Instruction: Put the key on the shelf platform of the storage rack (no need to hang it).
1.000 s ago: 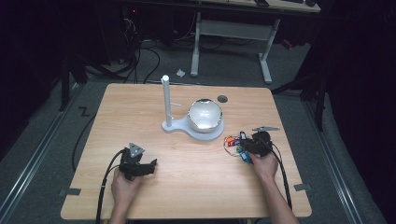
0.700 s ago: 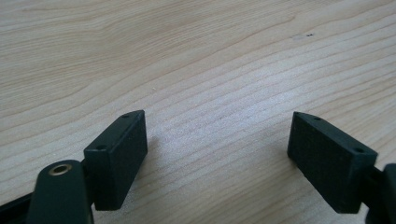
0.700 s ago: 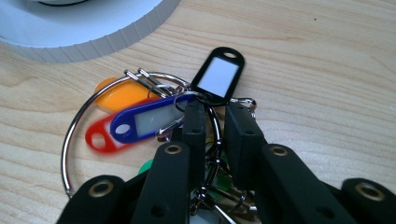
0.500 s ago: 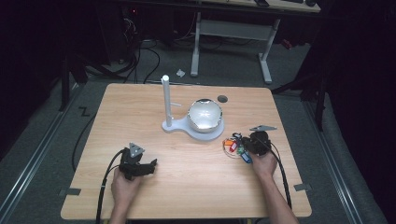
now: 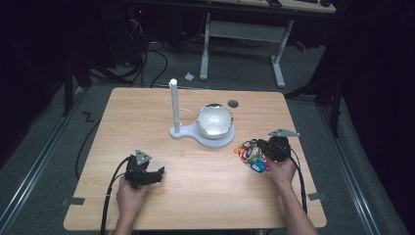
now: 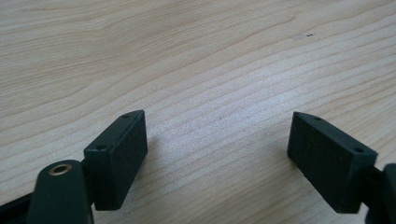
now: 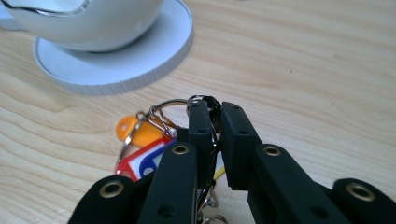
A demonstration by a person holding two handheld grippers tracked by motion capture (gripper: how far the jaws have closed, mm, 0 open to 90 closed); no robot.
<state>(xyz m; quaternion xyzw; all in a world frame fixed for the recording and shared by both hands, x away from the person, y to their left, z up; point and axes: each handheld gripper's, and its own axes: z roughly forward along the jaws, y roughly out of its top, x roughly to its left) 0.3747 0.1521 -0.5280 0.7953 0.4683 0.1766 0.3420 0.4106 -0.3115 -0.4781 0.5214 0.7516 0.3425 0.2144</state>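
Keys (image 5: 252,155) are clenched in the right tongs (image 7: 212,116) at 4 o'clock of the stand (image 5: 174,105); hanging seems undone. Left tongs (image 6: 217,140) are released.

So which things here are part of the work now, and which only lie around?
In use:
- right hand-held gripper, shut on the key bunch
- white stand with bowl and post

Idle:
- left hand-held gripper, open over the bare table

no legible text, key tags perhaps blank
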